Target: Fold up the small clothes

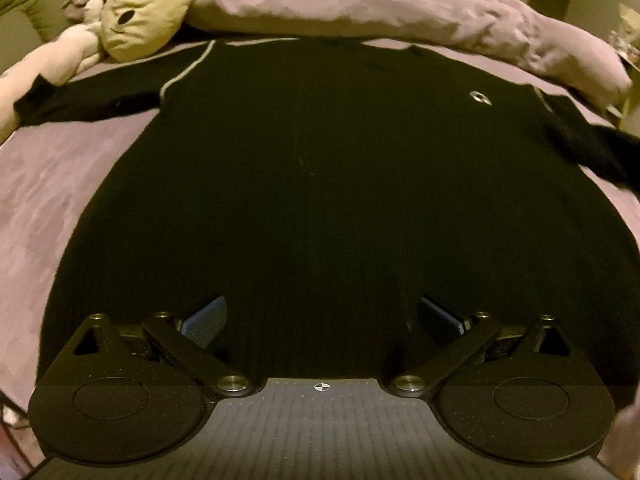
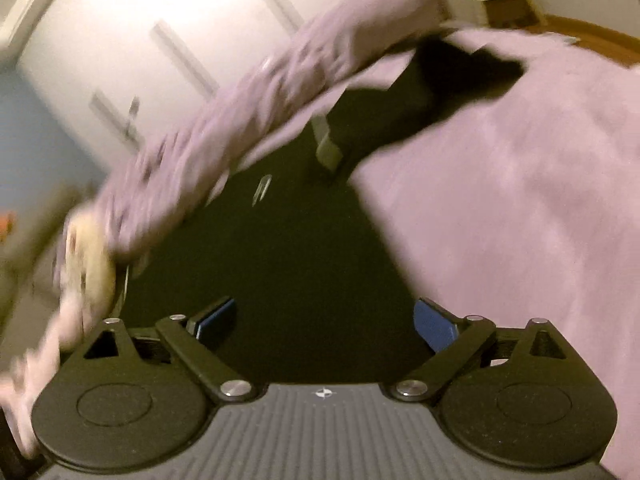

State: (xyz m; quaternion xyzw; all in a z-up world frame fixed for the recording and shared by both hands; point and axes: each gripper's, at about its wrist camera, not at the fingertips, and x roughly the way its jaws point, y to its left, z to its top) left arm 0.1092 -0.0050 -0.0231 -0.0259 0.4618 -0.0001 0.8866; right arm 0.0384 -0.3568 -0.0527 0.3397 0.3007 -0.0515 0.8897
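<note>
While both tools stand wide and hold nothing, the step in hand seems to be the first reach for a fold, so the choice of grasp place matters most. In the left wrist view the left tool (image 1: pixel 322 316) has its two blue-padded fingers (image 1: pixel 206 320) spread far apart, low over the hem end of the black knitted long-sleeved sweater (image 1: pixel 320 168), which lies flat and face up on the bed with the lilac sheet (image 1: pixel 52 184). Its body is smooth, one sleeve (image 1: pixel 88 100) runs out to the left side of the picture and the other sleeve (image 1: pixel 592 148) to the right, and a small silver logo (image 1: pixel 480 98) sits on the chest.

In the right wrist view the right tool (image 2: pixel 326 322) is also wide, above the same dark cloth near its side edge; this picture is blurred, so I cannot tell how close the pads are to the fabric.

I judge that a good fold begins from a sleeve or a side edge, with each tool taking one thin layer only, one near the shoulder and one near the hem, so the fold line stays straight. The knit is soft and may stretch or drag, so lift it a little before carrying it across.

Beyond the collar lie the crumpled lilac duvet (image 1: pixel 400 12) and the cream cat-face plush pillow (image 1: pixel 144 8); the far sleeve end is near them, so keep the cloth from catching there.
</note>
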